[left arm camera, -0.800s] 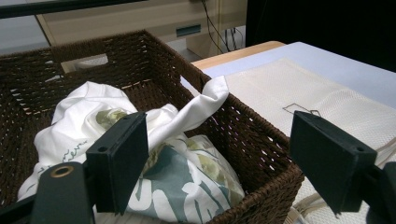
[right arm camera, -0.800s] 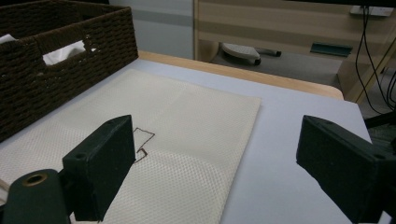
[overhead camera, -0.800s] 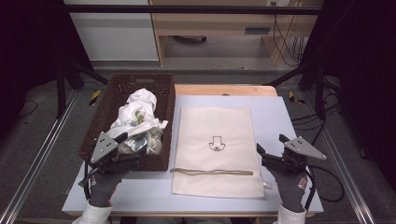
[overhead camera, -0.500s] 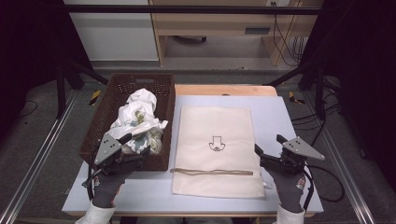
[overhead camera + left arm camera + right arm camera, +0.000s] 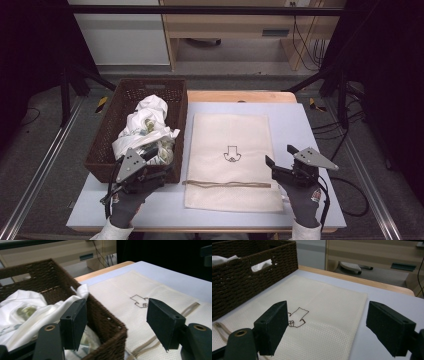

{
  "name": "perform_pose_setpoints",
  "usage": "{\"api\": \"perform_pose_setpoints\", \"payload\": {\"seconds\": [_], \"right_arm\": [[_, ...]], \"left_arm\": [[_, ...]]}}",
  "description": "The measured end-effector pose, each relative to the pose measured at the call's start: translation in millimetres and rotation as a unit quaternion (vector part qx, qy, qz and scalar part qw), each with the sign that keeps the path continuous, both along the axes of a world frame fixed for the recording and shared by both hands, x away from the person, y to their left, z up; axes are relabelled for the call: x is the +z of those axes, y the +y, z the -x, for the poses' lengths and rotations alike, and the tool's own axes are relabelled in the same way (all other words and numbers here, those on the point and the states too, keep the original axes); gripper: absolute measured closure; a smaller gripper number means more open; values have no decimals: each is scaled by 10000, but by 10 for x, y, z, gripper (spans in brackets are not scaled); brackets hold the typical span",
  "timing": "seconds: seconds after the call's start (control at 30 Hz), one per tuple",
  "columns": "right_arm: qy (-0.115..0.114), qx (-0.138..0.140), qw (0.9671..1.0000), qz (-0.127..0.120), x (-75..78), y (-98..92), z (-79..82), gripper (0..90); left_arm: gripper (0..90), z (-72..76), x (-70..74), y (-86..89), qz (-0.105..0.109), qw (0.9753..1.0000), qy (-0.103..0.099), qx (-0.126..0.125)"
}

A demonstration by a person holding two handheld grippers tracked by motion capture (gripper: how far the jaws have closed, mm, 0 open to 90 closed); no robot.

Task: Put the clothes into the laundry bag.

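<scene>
Bag: we see a cream mesh drawstring bag (image 5: 231, 160) lying flat, just right of the wicker basket (image 5: 102, 160).
Clothes: white garments (image 5: 143, 131) crumpled inside that basket.

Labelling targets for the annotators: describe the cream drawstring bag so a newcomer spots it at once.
Start at the pale table, with a brown woven basket of crumpled white cloth at its left. The cream drawstring bag lies flat just right of that basket. It is the one smooth cloth there, with a small dark arrow-like print mid-panel and a tan drawstring across its near end.

Rough brown wicker basket (image 5: 105, 150), matt cream woven cloth bag (image 5: 230, 135), crumpled white cloth (image 5: 142, 127).
</scene>
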State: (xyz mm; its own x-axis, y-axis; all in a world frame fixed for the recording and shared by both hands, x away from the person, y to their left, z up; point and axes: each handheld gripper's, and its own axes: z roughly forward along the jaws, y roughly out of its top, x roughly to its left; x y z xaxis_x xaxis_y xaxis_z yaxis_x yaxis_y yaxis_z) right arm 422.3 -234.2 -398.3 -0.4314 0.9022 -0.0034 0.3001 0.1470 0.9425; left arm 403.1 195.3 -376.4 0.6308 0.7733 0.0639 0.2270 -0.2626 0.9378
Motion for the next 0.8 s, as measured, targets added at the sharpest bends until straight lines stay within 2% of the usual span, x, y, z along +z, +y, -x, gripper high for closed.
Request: {"api": "perform_pose_setpoints", "payload": {"seconds": [0.27, 0.37, 0.53, 0.63, 0.7, 0.73, 0.8], "right_arm": [[28, 202, 9997, 94, -8, 126, -3, 219], [63, 292, 9995, 127, -20, 177, -8, 231], [189, 464, 9986, 165, -68, 285, -31, 254], [277, 544, 9978, 251, -108, 341, -50, 268], [326, 588, 9974, 277, -135, 377, -64, 276], [345, 609, 9972, 273, -147, 392, -69, 280], [379, 661, 9966, 323, -170, 420, -79, 286]], "left_arm": [[440, 91, -15, -181, 63, 9994, 8, -336], [486, 128, -28, -258, 19, 9989, 34, -470], [574, 149, -138, -438, -165, 9970, 181, -741], [616, 132, -250, -562, -365, 9945, 347, -915], [641, 128, -272, -584, -394, 9940, 379, -945], [648, 122, -322, -631, -484, 9930, 444, -985], [671, 117, -382, -685, -526, 9919, 509, -1038]]}}
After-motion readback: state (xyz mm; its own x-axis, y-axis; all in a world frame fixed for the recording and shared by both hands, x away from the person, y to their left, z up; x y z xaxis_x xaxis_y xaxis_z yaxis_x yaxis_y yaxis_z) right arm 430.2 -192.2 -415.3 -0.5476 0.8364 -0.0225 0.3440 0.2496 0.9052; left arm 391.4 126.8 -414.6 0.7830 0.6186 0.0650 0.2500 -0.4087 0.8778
